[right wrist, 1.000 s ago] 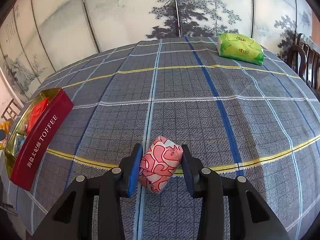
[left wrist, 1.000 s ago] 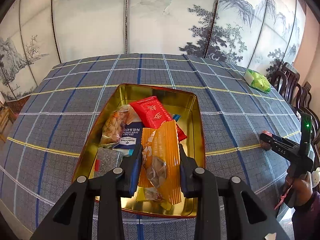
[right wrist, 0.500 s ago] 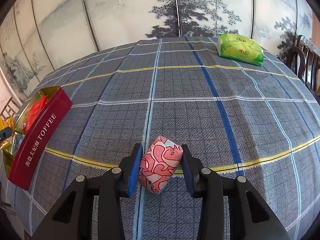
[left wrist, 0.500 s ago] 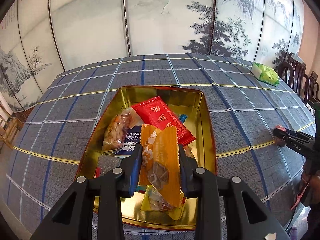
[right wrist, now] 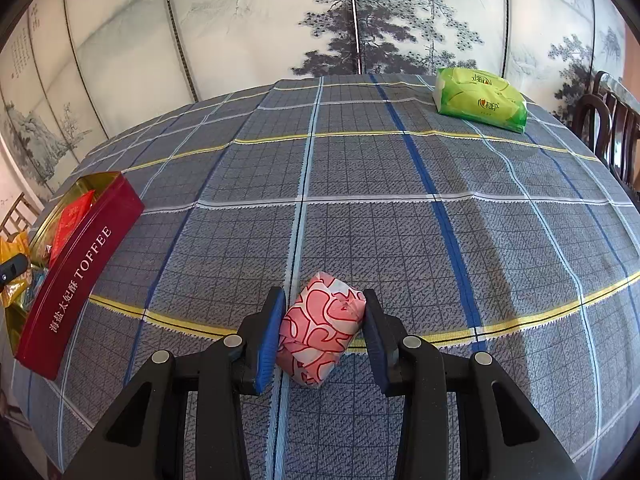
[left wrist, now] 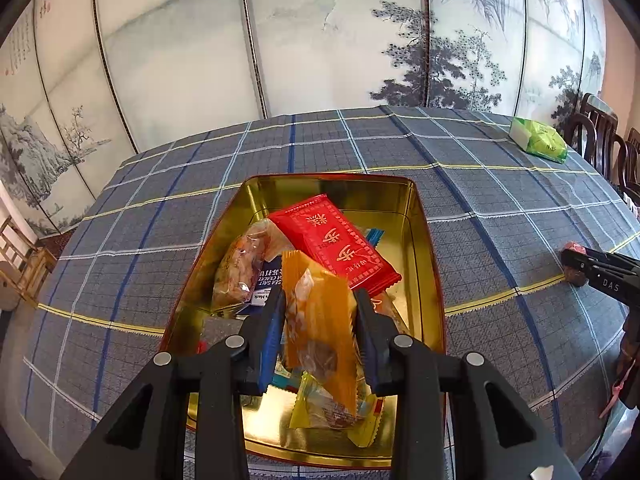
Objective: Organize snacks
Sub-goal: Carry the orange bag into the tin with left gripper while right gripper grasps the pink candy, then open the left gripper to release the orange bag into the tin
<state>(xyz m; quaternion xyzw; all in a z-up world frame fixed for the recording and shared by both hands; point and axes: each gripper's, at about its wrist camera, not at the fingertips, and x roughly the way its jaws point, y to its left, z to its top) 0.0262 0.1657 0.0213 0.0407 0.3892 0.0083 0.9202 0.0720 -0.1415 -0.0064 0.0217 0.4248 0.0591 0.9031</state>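
The tin (left wrist: 420, 240) sits on the worktop (left wrist: 500, 208) with bare cloth on all sides; toward 1 o'clock lies a green pack (left wrist: 540, 142) near the far edge. Left tongs (left wrist: 318, 332) are clamped on an orange packet (left wrist: 320, 320) above the tin, which holds a red packet (left wrist: 336, 244) and other snacks. Right tongs (right wrist: 322, 328) grip a pink parcel (right wrist: 320, 328) resting on the cloth, well apart from the tin at 9 o'clock.
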